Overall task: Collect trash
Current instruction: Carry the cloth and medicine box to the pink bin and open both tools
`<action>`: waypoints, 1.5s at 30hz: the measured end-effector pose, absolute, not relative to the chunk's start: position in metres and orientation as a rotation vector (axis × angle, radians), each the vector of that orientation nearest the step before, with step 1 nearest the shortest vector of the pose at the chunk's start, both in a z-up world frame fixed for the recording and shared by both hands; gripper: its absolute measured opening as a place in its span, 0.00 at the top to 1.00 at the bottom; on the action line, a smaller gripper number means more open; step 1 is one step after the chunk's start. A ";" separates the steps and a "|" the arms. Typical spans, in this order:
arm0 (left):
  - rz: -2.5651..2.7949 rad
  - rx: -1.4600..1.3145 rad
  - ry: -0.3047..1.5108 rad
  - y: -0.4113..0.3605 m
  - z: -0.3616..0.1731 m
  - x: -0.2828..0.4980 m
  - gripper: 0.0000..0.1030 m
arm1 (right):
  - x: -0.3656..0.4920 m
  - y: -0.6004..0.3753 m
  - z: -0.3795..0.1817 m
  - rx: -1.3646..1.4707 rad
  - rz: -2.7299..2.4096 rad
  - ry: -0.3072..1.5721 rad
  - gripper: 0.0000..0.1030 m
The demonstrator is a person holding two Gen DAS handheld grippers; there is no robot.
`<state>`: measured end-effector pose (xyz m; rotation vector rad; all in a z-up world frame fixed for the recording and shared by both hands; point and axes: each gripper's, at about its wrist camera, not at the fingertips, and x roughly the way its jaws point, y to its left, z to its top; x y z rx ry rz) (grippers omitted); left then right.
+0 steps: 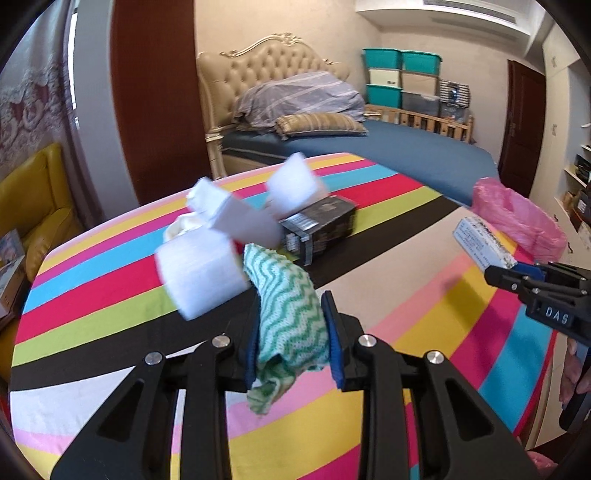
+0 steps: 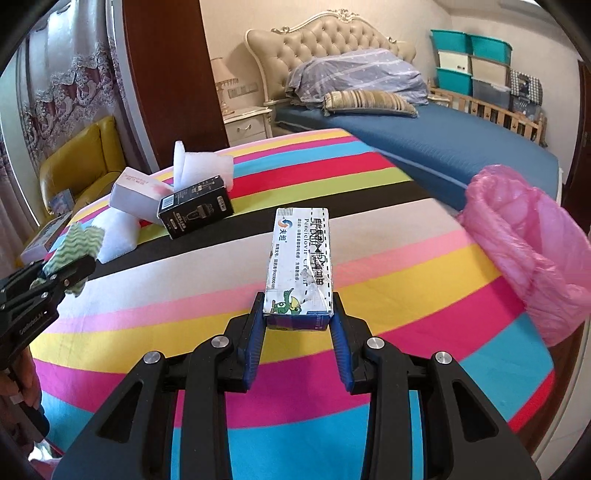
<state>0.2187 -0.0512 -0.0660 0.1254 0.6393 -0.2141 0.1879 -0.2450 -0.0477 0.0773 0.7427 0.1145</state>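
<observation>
You had right gripper fingers pinching medicine carton, pink bag lay right of fingers. Left gripper fingers clamped green-white cloth. Best carry carton level, release over bag mouth.

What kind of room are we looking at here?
Most likely a home bedroom: a blue-sheeted bed with a tufted cream headboard, a white bedside cabinet, and stacked teal storage bins.

Striped table: black box, pink-white box, probably foam pieces.
</observation>
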 end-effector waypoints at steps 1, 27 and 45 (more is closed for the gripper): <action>-0.224 0.128 0.635 -0.057 -0.066 0.219 0.72 | 0.186 -0.249 -0.047 0.079 0.107 0.735 0.68; -0.529 0.210 0.551 -0.212 -0.046 0.245 0.72 | 0.164 -0.362 -0.028 0.138 -0.129 0.638 0.68; -0.800 0.250 0.503 -0.376 -0.035 0.284 0.71 | 0.160 -0.460 -0.021 0.126 -0.281 0.587 0.68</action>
